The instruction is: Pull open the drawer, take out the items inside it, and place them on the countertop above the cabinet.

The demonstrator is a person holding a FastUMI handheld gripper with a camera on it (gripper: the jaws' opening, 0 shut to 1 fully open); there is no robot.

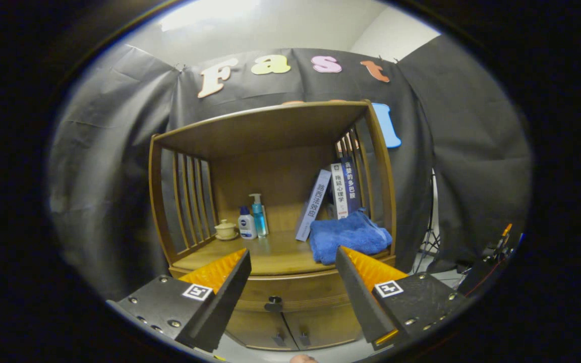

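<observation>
A wooden cabinet (270, 176) stands ahead of me against the booth wall. Its drawer (290, 295) sits closed just under the countertop (270, 257), with a small dark knob (273, 303) at its middle. My gripper (293, 259) is open, held back from the cabinet, and the knob shows in the gap between the fingers, a little below the tips. Nothing is between the fingers. The drawer's contents are hidden.
On the countertop lie a folded blue towel (348, 237) on the right, leaning books (333, 199) behind it, two bottles (252, 219) and a small lidded cup (225, 229) on the left. Two lower doors with knobs (290, 339) sit under the drawer. A tripod (429, 237) stands to the right.
</observation>
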